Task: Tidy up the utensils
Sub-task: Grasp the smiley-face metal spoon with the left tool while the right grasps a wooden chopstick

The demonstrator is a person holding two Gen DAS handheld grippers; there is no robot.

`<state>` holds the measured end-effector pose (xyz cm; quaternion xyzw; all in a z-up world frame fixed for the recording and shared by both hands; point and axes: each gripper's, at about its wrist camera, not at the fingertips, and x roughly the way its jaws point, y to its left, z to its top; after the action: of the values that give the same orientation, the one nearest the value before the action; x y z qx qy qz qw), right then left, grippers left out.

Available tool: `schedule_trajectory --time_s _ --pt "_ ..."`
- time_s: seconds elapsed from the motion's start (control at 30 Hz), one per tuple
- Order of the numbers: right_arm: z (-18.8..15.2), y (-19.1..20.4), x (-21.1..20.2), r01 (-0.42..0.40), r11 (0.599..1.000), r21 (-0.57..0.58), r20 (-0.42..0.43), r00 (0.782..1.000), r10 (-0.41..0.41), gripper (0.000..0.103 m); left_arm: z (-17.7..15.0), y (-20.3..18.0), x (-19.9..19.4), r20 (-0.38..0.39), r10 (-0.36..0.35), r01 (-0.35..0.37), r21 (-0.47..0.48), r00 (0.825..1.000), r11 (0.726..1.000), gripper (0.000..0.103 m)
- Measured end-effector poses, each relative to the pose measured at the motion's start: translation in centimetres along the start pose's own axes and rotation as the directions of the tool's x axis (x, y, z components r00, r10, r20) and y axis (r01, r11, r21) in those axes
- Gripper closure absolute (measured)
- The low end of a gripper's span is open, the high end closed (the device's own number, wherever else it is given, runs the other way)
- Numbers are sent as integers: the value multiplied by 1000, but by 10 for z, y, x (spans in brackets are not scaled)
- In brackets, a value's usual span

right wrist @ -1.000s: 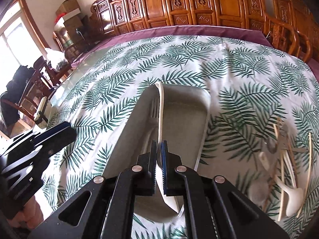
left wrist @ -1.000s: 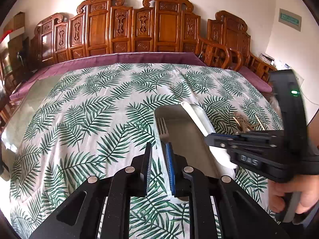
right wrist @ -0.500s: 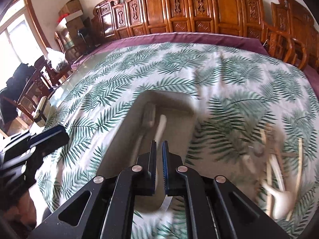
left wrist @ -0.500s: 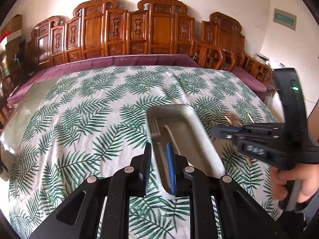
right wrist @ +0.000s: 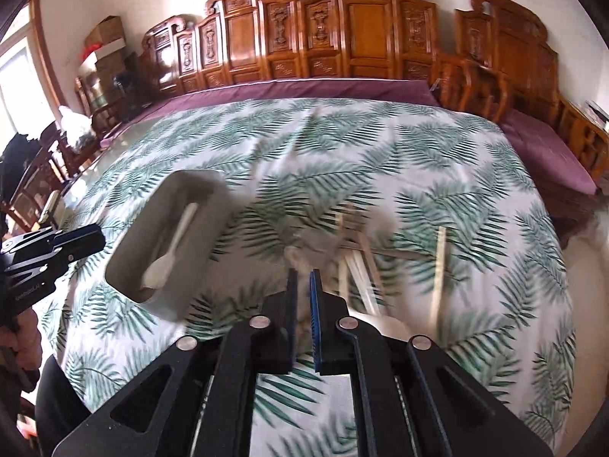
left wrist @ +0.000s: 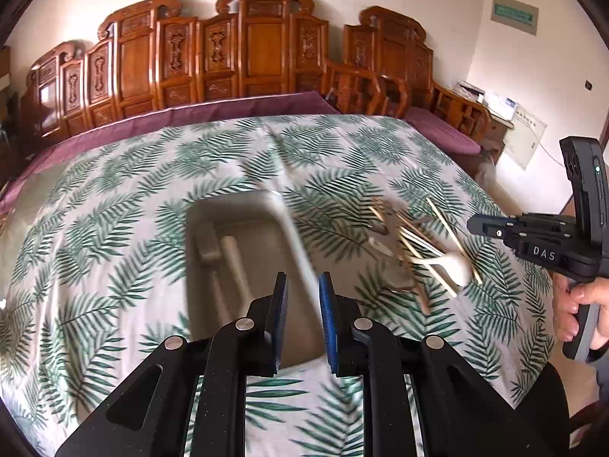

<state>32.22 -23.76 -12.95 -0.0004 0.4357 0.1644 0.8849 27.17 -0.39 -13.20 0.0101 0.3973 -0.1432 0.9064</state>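
A grey tray (left wrist: 228, 200) lies on the leaf-print cloth with a metal fork (left wrist: 207, 247) and a white spoon (left wrist: 236, 262) inside. My left gripper (left wrist: 303, 289) hovers over the tray's right rim, jaws a little apart and empty. To the right lies a loose pile of utensils (left wrist: 415, 251): chopsticks, a white spoon, metal pieces. My right gripper (right wrist: 303, 278) is above the near edge of that pile (right wrist: 354, 255); its jaws are opening, a narrow gap with nothing in it. The right wrist view shows the tray (right wrist: 163, 306) at the left with the white spoon (right wrist: 171, 251) in it.
A person's hand holds each gripper; the right one (left wrist: 475, 224) shows at the right edge, the left one (right wrist: 91, 236) at the left edge. Carved wooden chairs (left wrist: 266, 49) line the table's far side. A purple under-cloth (right wrist: 304, 87) borders the leaf cloth.
The right gripper let go of the white spoon in the tray and swung right to the utensil pile. The left gripper shifted right, so the tray sits further left in its view.
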Motion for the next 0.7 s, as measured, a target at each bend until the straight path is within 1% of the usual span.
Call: schedule_trajectory --time_s 0.03,0.07,0.2,0.5,0.6,0.7 --pt "-3 -4 -1 2 1000 5 5 1000 -2 79 0 -7 2 -3 -3 3 7 1000 1000 87" --pt "-6 -10 -1 3 1000 12 7 1000 -4 78 0 -11 4 -6 -4 4 14 1000 1000 87" --pt "-20 -39 6 17 999 47 -12 1000 -16 77 0 -32 15 -27 -9 10 41 1000 999 87" --pt "-46 -85 25 38 994 98 -41 999 -34 78 4 -73 48 -85 -20 28 87 996 996 87" --pt "-48 -96 33 54 994 97 -58 997 -49 78 7 -84 64 -107 -26 37 94 994 995 87" --pt "-49 -106 36 42 991 129 -60 998 -34 77 10 -90 81 -134 -35 47 85 990 995 87"
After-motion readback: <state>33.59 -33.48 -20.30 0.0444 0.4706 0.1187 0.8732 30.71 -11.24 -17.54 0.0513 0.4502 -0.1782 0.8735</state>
